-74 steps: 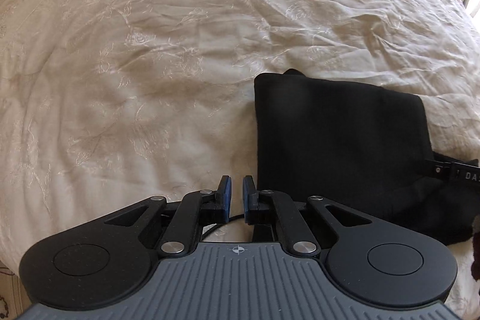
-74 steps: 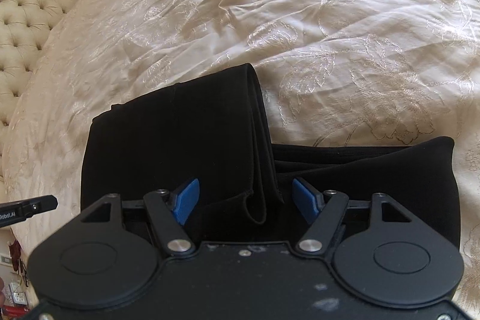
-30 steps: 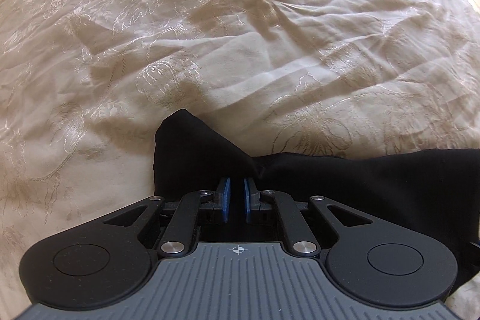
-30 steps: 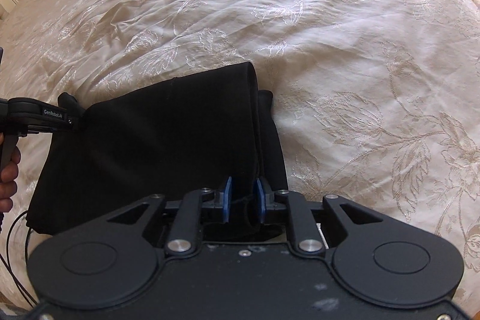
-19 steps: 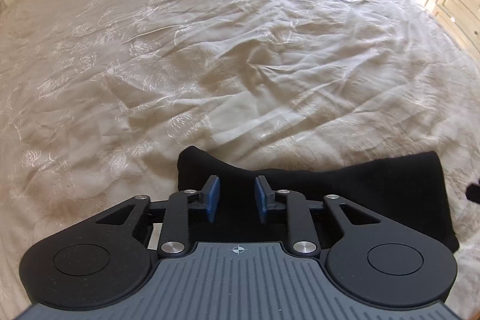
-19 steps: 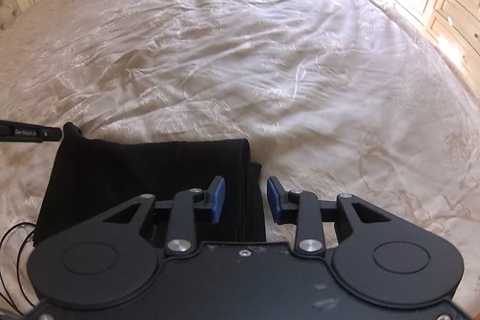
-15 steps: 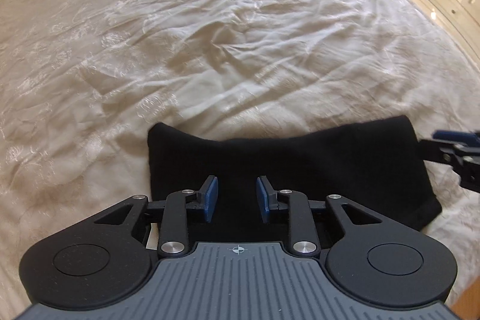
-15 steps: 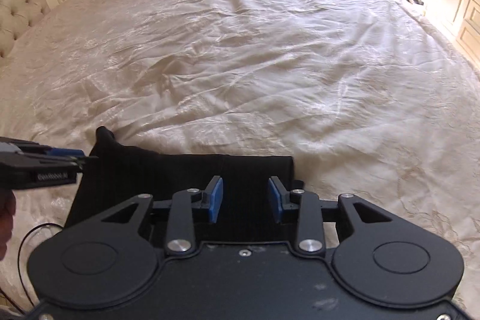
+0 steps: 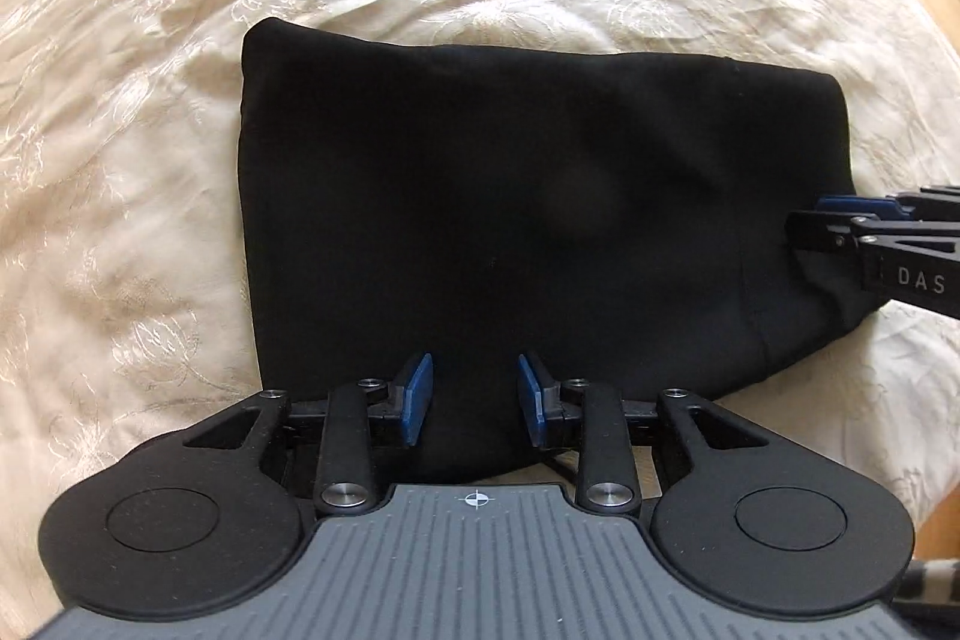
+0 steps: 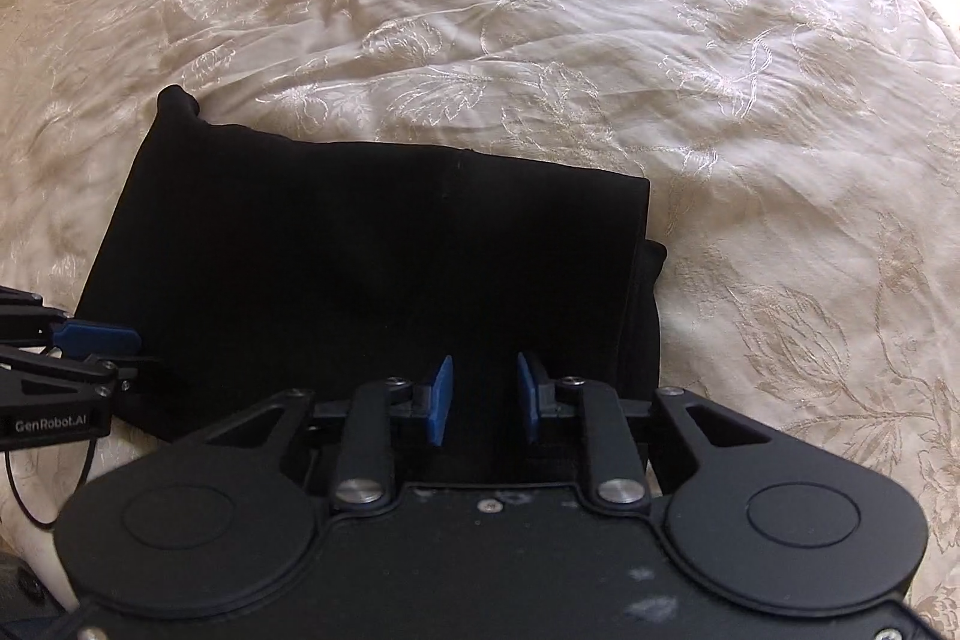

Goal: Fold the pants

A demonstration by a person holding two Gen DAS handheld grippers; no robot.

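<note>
1. Pants (image 9: 528,220) lie on the bed (image 9: 120,112) as a compact black rectangle, layers stacked, edges roughly even.
2. My left tool (image 9: 474,403): pads apart, just widened, gripping nothing.
3. My right tool (image 10: 483,397): gap narrowing, pads clear of cloth.
4. Folding looks finished; perhaps some smoothing left.

Both wrist views look steeply down, sharing the pants (image 9: 510,220).

Your left gripper (image 9: 474,400) has a grey ribbed body, black round arms, silver screws and blue pads (image 9: 415,397). Your right gripper (image 10: 480,397) is all black, with blue pads too.
</note>
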